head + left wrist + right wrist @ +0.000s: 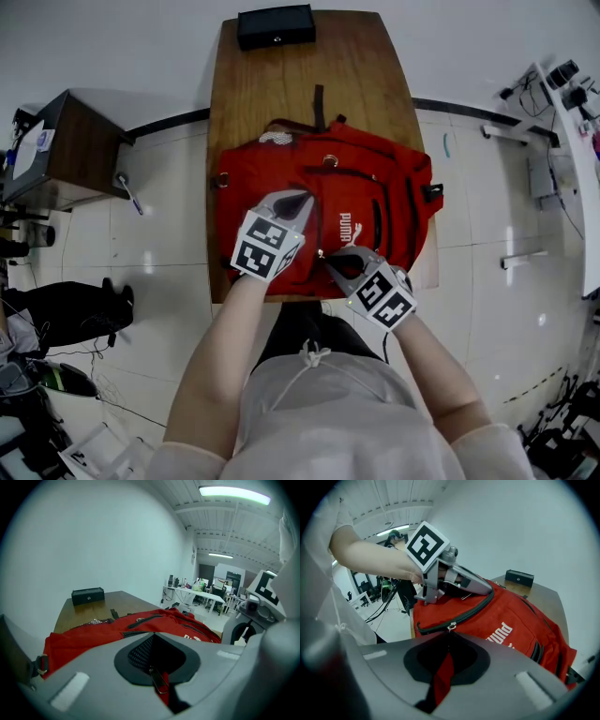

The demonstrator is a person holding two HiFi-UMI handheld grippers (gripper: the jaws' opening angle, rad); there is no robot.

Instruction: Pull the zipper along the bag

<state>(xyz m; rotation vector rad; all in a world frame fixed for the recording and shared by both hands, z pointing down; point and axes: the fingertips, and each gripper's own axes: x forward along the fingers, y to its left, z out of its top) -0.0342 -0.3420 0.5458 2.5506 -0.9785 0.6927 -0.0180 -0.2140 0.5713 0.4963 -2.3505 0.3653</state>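
A red backpack [366, 197] lies flat on the wooden table [281, 84]. My left gripper [292, 202] sits on the bag's near left part. It is shut on a fold of red fabric [93, 637], and a small metal tab [157, 679] shows in the pinch. My right gripper [332, 259] is at the bag's near edge, shut on a red pull strip [440, 672]. That strip runs up to the silver zipper slider [450, 626] on a dark curved zipper track [473, 609]. In the right gripper view, the left gripper [487, 590] rests just beyond the slider.
A black box [276, 26] stands at the table's far end. A dark cabinet [75, 150] stands to the left of the table, and a black bag [75, 314] lies on the floor. The person's body is against the near table edge.
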